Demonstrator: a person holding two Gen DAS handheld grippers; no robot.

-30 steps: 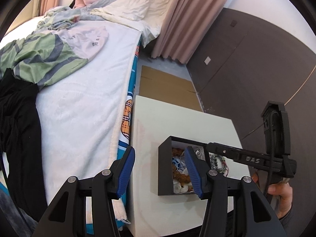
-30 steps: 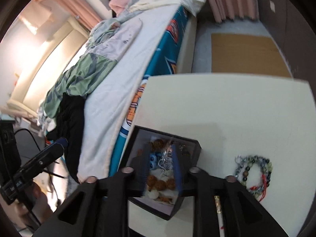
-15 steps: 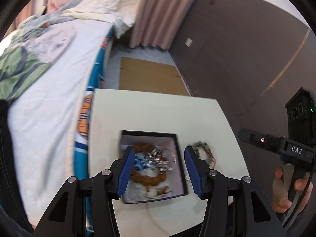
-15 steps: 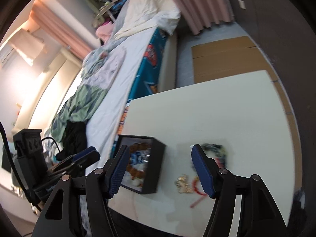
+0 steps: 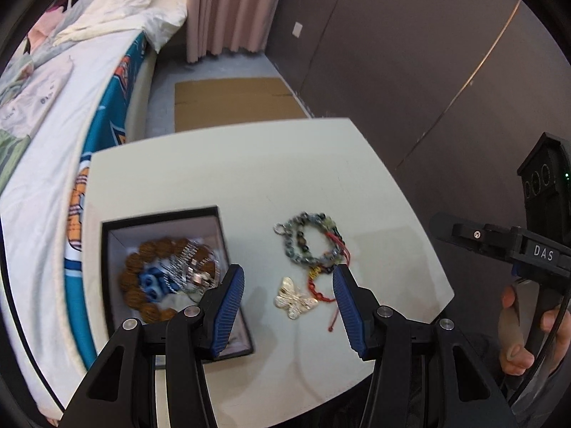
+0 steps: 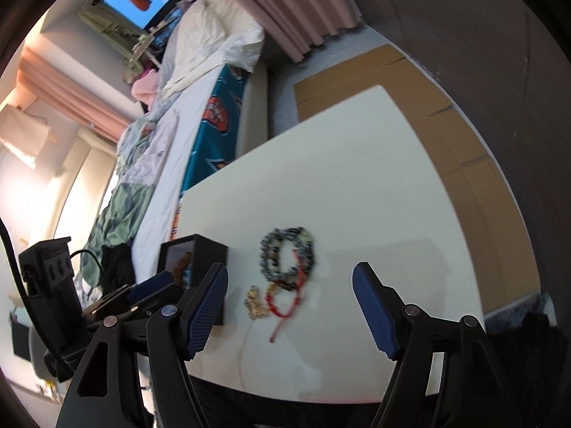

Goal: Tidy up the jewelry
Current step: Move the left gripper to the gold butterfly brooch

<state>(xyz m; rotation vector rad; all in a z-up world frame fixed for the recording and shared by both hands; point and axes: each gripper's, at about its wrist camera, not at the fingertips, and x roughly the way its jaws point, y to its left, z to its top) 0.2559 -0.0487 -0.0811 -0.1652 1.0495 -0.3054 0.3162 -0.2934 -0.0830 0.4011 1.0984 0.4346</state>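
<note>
On the white table (image 5: 249, 164), a black box (image 5: 107, 226) sits near the bed-side edge, lid off, with a pale lining. Inside it lie a ring of brown beads (image 5: 142, 249), something blue (image 5: 151, 283) and a silvery chain (image 5: 185, 267) heaped over them; the box contents are blurred, so the chain could be more than one piece. To the right of the box, apart from it, a grey-green bead bracelet (image 5: 307, 239) lies flat on the table, coiled in a loop. A red cord (image 5: 321, 290) runs from the bracelet's near side toward the table's front edge, touching the bracelet. Just beside the cord lies a pale butterfly pendant (image 5: 294, 297), between box and cord.

Left gripper (image 5: 289, 299) hangs above the table with its blue pads (image 5: 228, 306) spread wide and nothing between them; the butterfly and cord show in the gap below. Right gripper (image 6: 291, 306) is likewise released, its pads (image 6: 373, 315) well apart and empty, with the bracelet (image 6: 287, 258), cord (image 6: 282, 306) and butterfly (image 6: 255, 303) on the table (image 6: 357, 178) ahead of it. From the right wrist view the box (image 6: 210, 249) stands left of the jewelry, partly behind the left pad.

Beyond the table lie a bed (image 5: 46, 149) with rumpled bedding, a flat sheet of cardboard (image 5: 232, 101) on the floor, and a pink curtain (image 5: 232, 7) against a dark wall (image 5: 410, 53).
</note>
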